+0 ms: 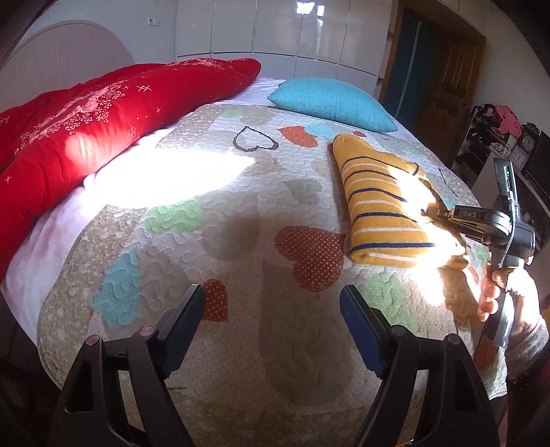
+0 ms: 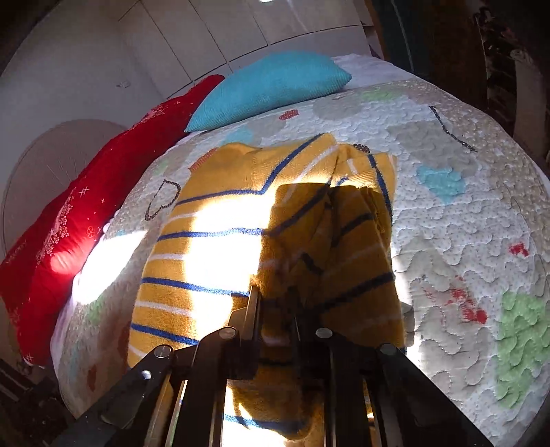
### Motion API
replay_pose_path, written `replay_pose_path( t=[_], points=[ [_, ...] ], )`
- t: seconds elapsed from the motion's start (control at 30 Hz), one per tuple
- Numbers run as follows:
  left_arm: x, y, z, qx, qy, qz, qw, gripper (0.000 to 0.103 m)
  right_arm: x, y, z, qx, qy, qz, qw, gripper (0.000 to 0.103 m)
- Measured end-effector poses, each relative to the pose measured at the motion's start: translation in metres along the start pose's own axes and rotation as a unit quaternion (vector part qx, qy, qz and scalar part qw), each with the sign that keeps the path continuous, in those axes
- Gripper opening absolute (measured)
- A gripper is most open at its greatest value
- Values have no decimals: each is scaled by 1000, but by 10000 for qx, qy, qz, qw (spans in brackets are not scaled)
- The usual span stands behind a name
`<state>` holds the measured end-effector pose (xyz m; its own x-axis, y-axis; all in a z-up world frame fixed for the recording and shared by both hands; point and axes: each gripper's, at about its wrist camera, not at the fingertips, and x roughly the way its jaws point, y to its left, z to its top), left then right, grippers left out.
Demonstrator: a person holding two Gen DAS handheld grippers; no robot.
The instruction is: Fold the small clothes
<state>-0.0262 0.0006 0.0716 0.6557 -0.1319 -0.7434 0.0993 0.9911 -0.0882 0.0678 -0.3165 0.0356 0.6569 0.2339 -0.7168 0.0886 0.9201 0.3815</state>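
A mustard-yellow sweater (image 1: 381,206) with blue and white stripes lies folded on the heart-patterned quilt (image 1: 220,220), to the right of centre. My right gripper (image 1: 441,215) is shut on the sweater's near right part; in the right wrist view the gripper (image 2: 275,292) pinches a raised fold of the sweater (image 2: 206,247). My left gripper (image 1: 273,299) is open and empty, hovering over the quilt to the left of the sweater, not touching it.
A red duvet (image 1: 86,130) lies along the bed's left side. A turquoise pillow (image 1: 330,103) lies at the head, beyond the sweater. White wardrobes (image 1: 275,31) and a wooden door (image 1: 443,89) stand behind. A cluttered shelf (image 1: 498,137) is at the right.
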Motion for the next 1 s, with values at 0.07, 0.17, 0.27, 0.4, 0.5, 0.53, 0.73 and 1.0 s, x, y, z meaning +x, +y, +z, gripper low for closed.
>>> replay_pose_path(
  t=[0.07,0.17,0.27,0.4,0.5,0.53,0.73,1.0],
  points=[
    [0,1,-1,10,-27,26,10000,83,-17,-9,-1,14,-117,-287,9995,10],
    [6,2,-1,-66,49,-47,10000,83,-24,-26,-7,-131,-85,-1276,9917,0],
    [13,-2,-3,-83,173,-183,9996,83,-16,-61,-18,244,286,-1559,9871,0],
    [15,-9,-6,57,178,-140,9997,83,-38,-72,-17,496,-31,-1160,9920,2],
    [16,-12,-4,36,132,-45,9999,83,-50,-45,-3,229,-262,-1083,9935,20],
    [15,-12,-4,34,86,26,10000,83,-53,-33,0,93,-351,-1025,9941,33],
    [-7,-7,-1,144,-541,803,9952,88,-61,45,-12,-645,-655,-648,9937,59],
    [-84,-12,-4,244,-2756,1614,9473,103,-59,71,-87,-762,-242,-513,9955,60]
  ],
)
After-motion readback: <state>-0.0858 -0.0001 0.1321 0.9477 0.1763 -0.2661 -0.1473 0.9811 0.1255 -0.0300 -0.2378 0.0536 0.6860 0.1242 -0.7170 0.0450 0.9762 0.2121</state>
